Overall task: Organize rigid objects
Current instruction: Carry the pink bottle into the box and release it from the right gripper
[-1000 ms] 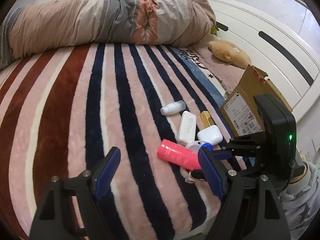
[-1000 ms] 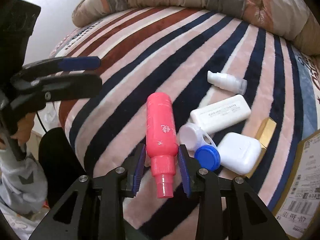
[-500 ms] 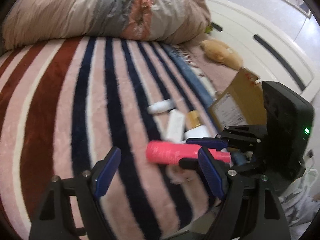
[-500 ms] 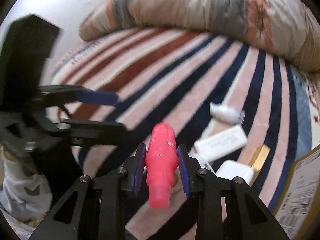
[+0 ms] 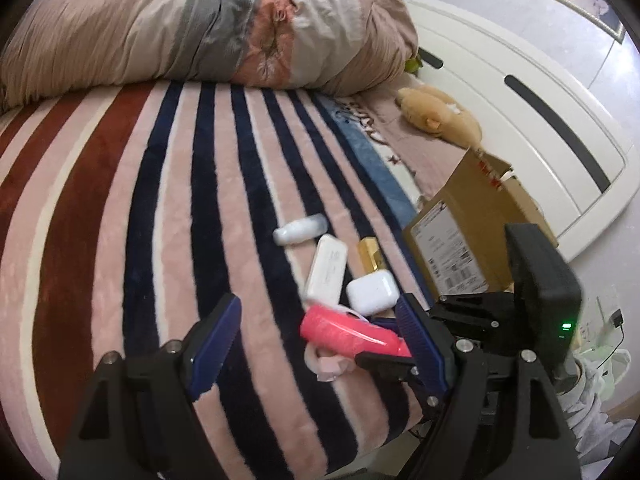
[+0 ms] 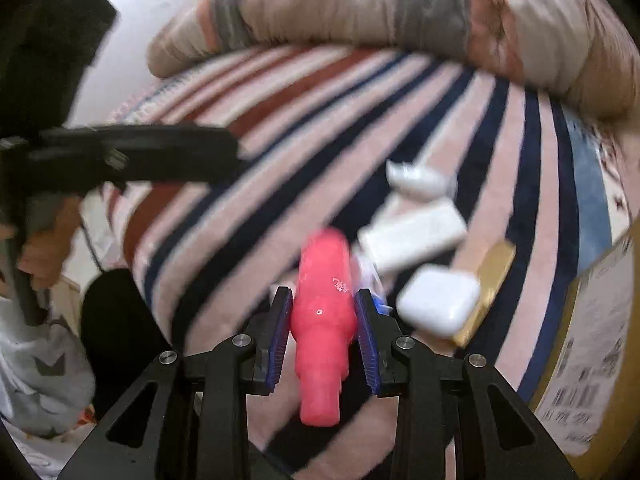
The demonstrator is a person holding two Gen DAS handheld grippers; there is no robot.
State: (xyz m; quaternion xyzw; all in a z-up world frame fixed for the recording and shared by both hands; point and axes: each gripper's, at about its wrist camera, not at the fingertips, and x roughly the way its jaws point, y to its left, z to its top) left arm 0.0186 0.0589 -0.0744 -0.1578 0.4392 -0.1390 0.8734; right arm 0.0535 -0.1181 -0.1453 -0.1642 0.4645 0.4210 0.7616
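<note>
Nearest, in the right wrist view, the right gripper [image 6: 323, 334] pinches the pink bottle [image 6: 325, 312]. Its fingers [image 6: 280, 332] have just been closing, and the blue pads now press on the bottle's two sides at its waist. The bottle's long axis runs along the fingers: the narrow cap end points back toward the camera, the broad base points out over the bed [image 6: 400, 92]. The bottle appears lifted clear of the bedding, though blur leaves this unsure.

In the left wrist view, the left gripper [image 5: 316, 344] has its fingers spread wide with nothing between them. It hangs over the near edge of the bed, and the bottle [image 5: 344, 330] lies toward its right finger, crosswise to it, with the right gripper [image 5: 384, 346] behind. The right hand is thus the one nearer the bottle.

Just beyond the bottle, near the bed's right edge, lie a white case [image 6: 438, 302], a gold box [image 6: 486, 286], a white bar [image 6: 412, 236] and a small white bottle [image 6: 416, 178], close together. A translucent white-and-blue piece just under the bottle cannot be identified.

The carton [image 5: 472, 236] stands at the bed's right edge, just beyond this cluster. As a judgement, it is the likely destination, so the bottle must travel rightward and away, base first.

Farthest, a rolled quilt [image 5: 200, 32] lies across the far side of the bed.
</note>
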